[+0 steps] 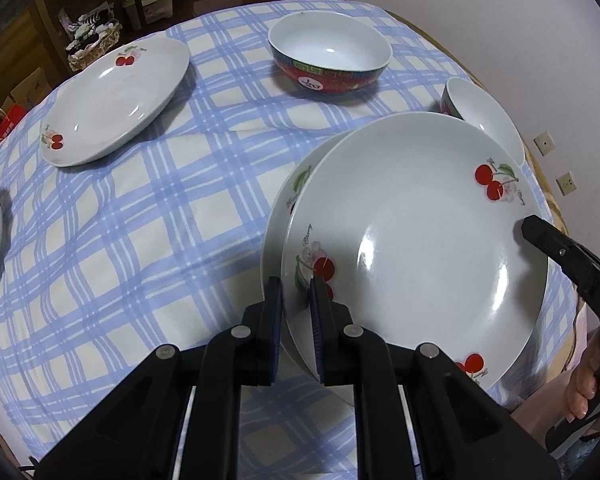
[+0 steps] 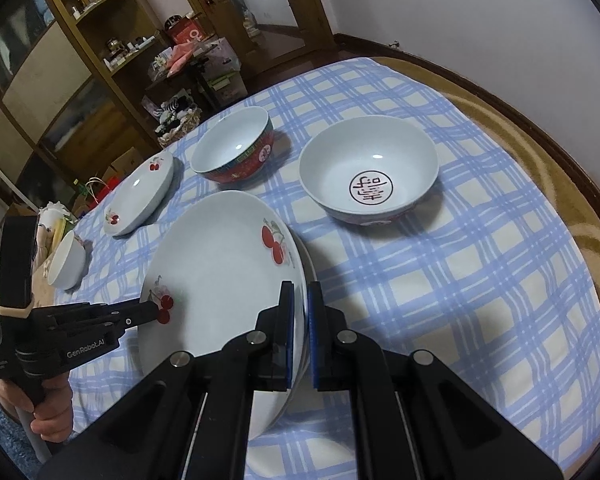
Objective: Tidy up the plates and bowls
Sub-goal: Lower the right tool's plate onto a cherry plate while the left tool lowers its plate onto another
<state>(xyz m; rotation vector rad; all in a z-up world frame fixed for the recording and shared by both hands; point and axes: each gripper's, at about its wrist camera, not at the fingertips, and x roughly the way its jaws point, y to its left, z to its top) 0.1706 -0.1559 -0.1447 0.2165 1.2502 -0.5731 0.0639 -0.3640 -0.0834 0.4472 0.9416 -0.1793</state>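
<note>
A white cherry plate [image 1: 416,240] is held tilted above a second cherry plate [image 1: 278,216] on the blue checked tablecloth. My left gripper [image 1: 298,312] is shut on its near left rim. My right gripper [image 2: 300,320] is shut on its right rim; the plate [image 2: 220,276] fills the middle of the right wrist view. Each gripper shows in the other's view: the right one [image 1: 540,236], the left one [image 2: 148,312]. Another cherry plate [image 1: 116,96] lies at the far left.
A red-rimmed bowl [image 1: 330,56] stands at the back, also in the right wrist view [image 2: 236,148]. A bowl with a round character mark [image 2: 370,168] sits right of it. A small white bowl [image 2: 66,260] is at the left edge. Shelves and clutter stand beyond the table.
</note>
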